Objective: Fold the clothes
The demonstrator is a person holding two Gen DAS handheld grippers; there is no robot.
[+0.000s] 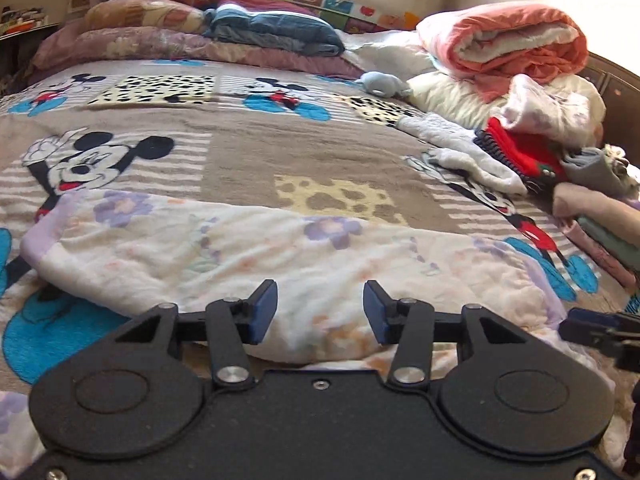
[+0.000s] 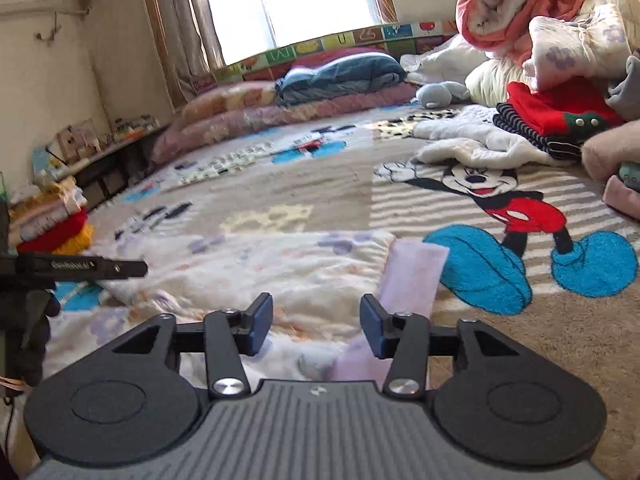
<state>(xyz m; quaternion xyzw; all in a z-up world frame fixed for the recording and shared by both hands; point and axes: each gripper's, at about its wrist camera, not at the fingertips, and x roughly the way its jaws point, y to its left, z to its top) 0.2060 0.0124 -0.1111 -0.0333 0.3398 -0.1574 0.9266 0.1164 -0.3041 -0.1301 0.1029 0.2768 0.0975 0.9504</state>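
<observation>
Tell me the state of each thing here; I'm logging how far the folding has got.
Left hand-held gripper: open, nothing between the pads.
Right hand-held gripper: open, nothing gripped.
Floral garment: lying folded on the bed, released.
Lilac cuff: lying flat beside the garment's edge.
Orange blanket: rolled, atop the pile.
Red garment: folded, stacked on a striped one.

Daylit bedroom, strong backlight and fisheye warp

A window (image 2: pixel 288 0) at the far end is blown out to white in both views and lights the bed (image 1: pixel 248 152) from behind, leaving soft stripes of sun on the blanket (image 2: pixel 400 208). Straight lines bow towards the edges. The right wrist view is smeared with motion blur on its left side; the left wrist view is sharper, softening slightly at the rim.
</observation>
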